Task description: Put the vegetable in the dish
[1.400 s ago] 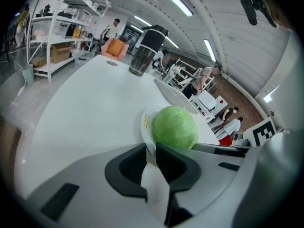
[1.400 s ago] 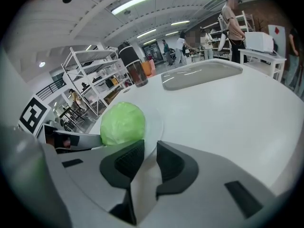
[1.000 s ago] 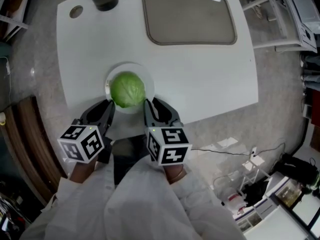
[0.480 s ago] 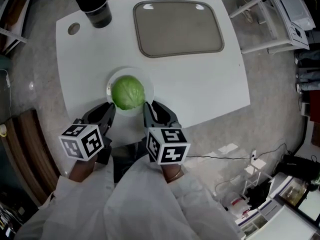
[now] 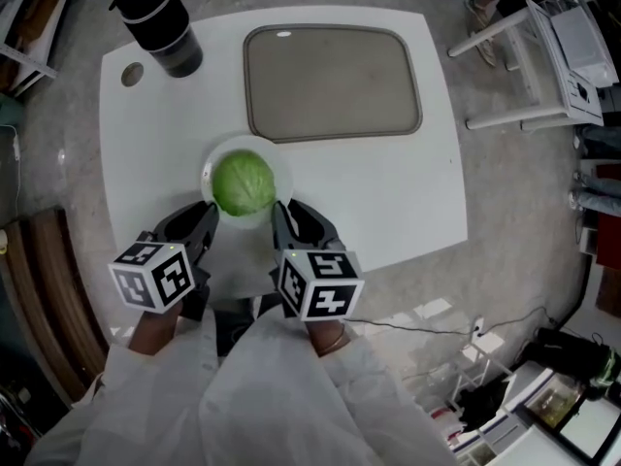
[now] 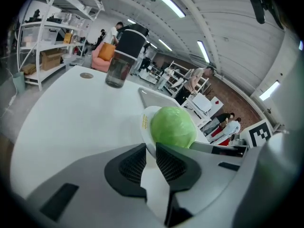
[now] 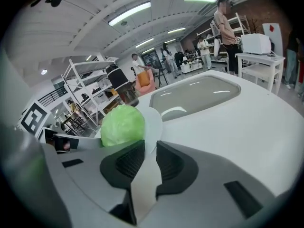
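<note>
Pinching the near rim of the dish, the left gripper has its jaws drawn almost together, with only the thin white rim between the ribbed black pads. The right gripper grips the same way: jaws nearly closed, with the edge of the dish caught between dark, finely grooved pads. Both gripper bodies are smooth grey moulded plastic.

The vegetable sits in the dish. It is a round, pale green cabbage with a matte, faintly veined surface. In the right gripper view the cabbage hides the far part of the dish behind it.

In the head view the left gripper meets the dish at the 7 o'clock point of its rim, and the right gripper at 5 o'clock. The cabbage covers most of the dish floor. Each gripper carries a marker cube, left and right. White sleeves hide most of both hands.

The dish is over a white, round-cornered table. Whether the dish rests on the table or is held just above it cannot be determined. At 1 o'clock from the dish lies a grey rectangular tray with rounded corners. At 11 o'clock stands a black cylindrical tumbler, with a small round disc beside it.
</note>
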Available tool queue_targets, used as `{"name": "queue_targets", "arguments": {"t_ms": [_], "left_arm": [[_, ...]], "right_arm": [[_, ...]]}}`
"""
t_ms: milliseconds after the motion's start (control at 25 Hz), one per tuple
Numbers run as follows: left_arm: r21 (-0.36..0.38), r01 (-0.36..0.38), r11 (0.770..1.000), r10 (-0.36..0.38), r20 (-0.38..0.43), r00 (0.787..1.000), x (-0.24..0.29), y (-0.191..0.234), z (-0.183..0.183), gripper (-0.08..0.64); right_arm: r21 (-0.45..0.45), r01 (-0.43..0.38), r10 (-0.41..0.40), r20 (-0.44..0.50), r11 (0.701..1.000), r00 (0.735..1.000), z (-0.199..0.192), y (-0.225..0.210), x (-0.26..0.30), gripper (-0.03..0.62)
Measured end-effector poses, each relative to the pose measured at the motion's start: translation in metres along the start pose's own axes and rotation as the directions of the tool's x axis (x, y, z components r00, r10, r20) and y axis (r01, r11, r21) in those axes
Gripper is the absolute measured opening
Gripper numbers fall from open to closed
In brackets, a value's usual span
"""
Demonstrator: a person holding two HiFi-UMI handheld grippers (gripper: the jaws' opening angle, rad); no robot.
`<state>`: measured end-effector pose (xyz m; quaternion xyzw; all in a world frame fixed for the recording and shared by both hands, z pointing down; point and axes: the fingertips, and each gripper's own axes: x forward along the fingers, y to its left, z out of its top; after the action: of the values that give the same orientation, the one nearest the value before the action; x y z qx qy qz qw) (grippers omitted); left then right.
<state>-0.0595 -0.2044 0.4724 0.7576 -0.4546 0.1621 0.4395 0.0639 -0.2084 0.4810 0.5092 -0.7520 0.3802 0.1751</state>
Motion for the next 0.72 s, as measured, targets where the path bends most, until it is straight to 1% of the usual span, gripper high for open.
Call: {"name": "queue_targets", "arguments": {"t_ms": [200, 480, 720], "left_arm": [[0.011, -0.02, 1.0, 0.019, 0.028, 0.999, 0.026, -0.022, 0.022, 0.064], [-0.004, -0.011, 1.0, 0.011, 0.048, 0.999, 0.064, -0.054, 0.052, 0.064], [0.002, -0.003, 1.0, 0.003, 0.074, 0.997, 0.094, -0.078, 0.081, 0.064]], "right_arm": [[-0.017, -0.013, 0.013, -0.004, 1.0, 1.0, 0.03, -0.03, 0.006, 0.086], [-0.044, -0.018, 0.018, 0.0, 0.999, 1.0, 0.074, -0.071, 0.006, 0.086], [-0.071, -0.027, 0.028, 0.002, 0.997, 1.0, 0.111, -0.102, 0.008, 0.086]]}}
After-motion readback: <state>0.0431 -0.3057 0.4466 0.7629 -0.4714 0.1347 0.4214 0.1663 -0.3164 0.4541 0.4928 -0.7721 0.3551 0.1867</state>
